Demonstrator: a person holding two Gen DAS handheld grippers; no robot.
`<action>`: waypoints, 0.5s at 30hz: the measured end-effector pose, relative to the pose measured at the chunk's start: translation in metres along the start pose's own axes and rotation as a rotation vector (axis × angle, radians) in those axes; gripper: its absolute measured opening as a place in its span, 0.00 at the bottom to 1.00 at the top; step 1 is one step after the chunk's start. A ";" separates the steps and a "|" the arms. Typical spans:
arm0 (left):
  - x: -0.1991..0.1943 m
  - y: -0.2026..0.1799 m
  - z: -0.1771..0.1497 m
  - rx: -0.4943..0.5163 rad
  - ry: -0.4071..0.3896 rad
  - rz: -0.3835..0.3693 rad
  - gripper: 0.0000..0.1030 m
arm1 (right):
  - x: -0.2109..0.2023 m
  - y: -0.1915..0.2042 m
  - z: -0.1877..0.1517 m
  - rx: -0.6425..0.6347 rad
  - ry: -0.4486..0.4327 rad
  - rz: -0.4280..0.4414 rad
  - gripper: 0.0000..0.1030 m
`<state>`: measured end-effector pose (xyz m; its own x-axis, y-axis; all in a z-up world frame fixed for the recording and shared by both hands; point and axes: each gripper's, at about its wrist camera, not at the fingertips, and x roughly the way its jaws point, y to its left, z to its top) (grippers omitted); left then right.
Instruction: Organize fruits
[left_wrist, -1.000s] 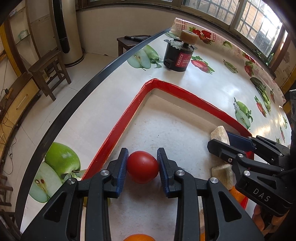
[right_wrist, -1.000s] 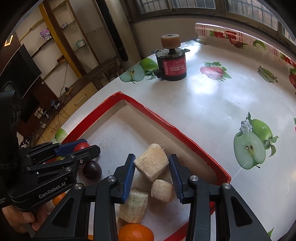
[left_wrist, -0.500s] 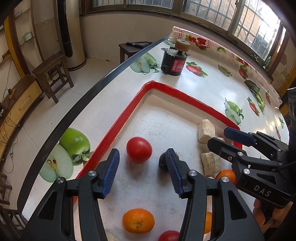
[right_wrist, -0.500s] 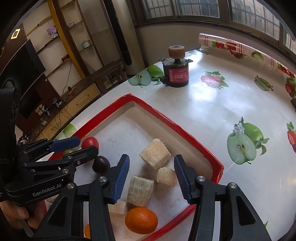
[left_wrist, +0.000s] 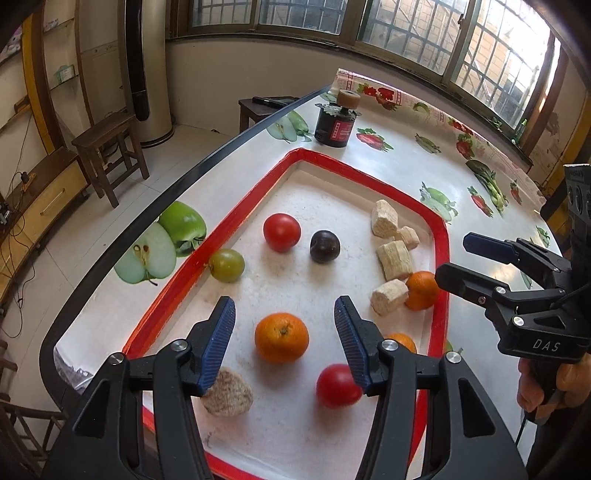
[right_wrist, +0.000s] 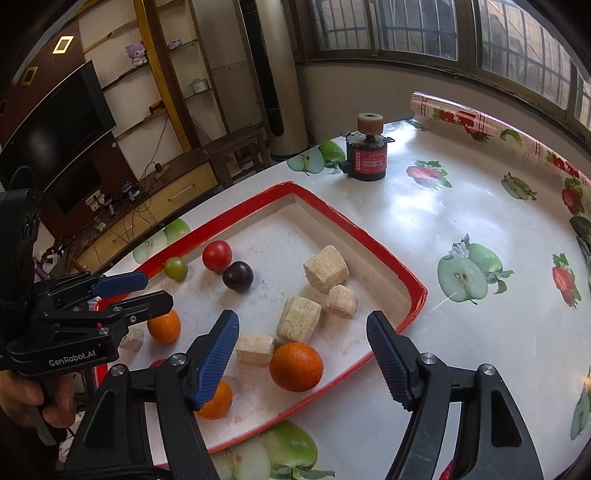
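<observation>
A red-rimmed white tray (left_wrist: 243, 218) holds a red tomato (left_wrist: 282, 232), a dark plum (left_wrist: 324, 246), a green fruit (left_wrist: 226, 265), oranges (left_wrist: 281, 337), another tomato (left_wrist: 338, 385) and several pale sugarcane chunks (left_wrist: 394, 260). My left gripper (left_wrist: 284, 341) is open and empty above the near orange. My right gripper (right_wrist: 301, 352) is open and empty above an orange (right_wrist: 296, 366) and the sugarcane chunks (right_wrist: 326, 268) near the tray's right rim (right_wrist: 384, 258).
A black motor-like cylinder with a red label (left_wrist: 335, 123) stands on the fruit-print tablecloth beyond the tray; it also shows in the right wrist view (right_wrist: 368, 156). The table's dark edge (left_wrist: 122, 236) runs along the left, with wooden stools (left_wrist: 107, 147) on the floor beyond.
Both grippers have opened and drawn back and up. The left let go of the red tomato, the right let go of a sugarcane chunk; both now rest in the tray.
</observation>
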<state>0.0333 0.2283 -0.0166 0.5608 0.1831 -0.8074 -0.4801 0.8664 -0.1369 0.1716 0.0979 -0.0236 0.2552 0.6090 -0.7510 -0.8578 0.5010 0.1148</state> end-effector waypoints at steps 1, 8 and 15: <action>-0.005 -0.001 -0.004 0.003 -0.010 0.000 0.55 | -0.004 0.001 -0.004 -0.012 -0.006 -0.001 0.77; -0.030 -0.007 -0.025 0.024 -0.057 0.002 0.72 | -0.025 0.013 -0.024 -0.091 -0.029 -0.001 0.80; -0.047 -0.014 -0.040 0.059 -0.073 0.009 0.72 | -0.043 0.029 -0.040 -0.196 -0.047 0.008 0.81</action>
<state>-0.0134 0.1892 0.0006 0.6055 0.2230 -0.7639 -0.4459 0.8902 -0.0935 0.1179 0.0620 -0.0137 0.2646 0.6429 -0.7188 -0.9292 0.3693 -0.0118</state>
